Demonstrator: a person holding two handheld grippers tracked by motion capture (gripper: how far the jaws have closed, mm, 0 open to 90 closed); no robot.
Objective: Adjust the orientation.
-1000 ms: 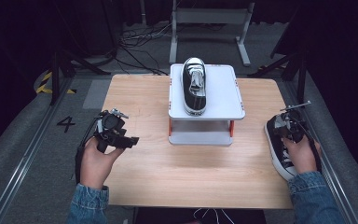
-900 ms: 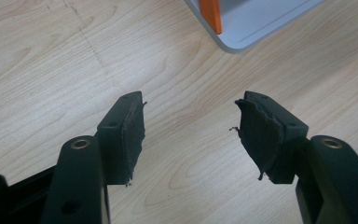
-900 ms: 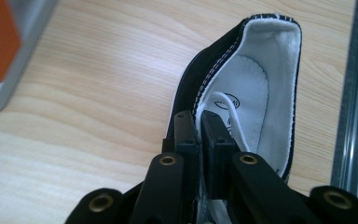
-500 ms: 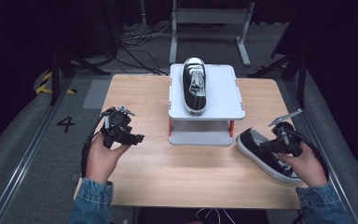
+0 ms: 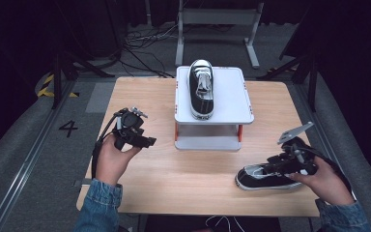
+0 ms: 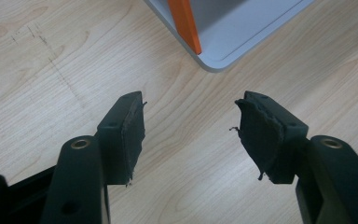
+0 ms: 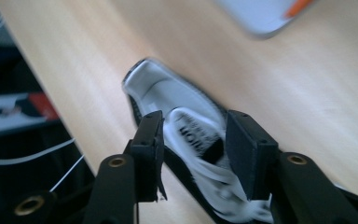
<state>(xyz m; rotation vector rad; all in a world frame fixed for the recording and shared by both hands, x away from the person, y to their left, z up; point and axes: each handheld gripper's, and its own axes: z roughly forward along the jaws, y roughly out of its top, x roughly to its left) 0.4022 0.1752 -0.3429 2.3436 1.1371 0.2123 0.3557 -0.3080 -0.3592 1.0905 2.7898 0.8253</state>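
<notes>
High view: one black sneaker sits on the white stand; the second sneaker is low over the surface near its front right edge.
Right tool: jaws closed on that second sneaker around its tongue and laces, as far as I can tell.
Left tool: jaws spread wide, nothing between them, hovering over bare wood.
Risk: grip looks like soft fabric, so the shoe could swing or slip out, maybe off the edge.
Hard to see: right gripper view is blurry; can't tell if the sole touches the surface.
</notes>
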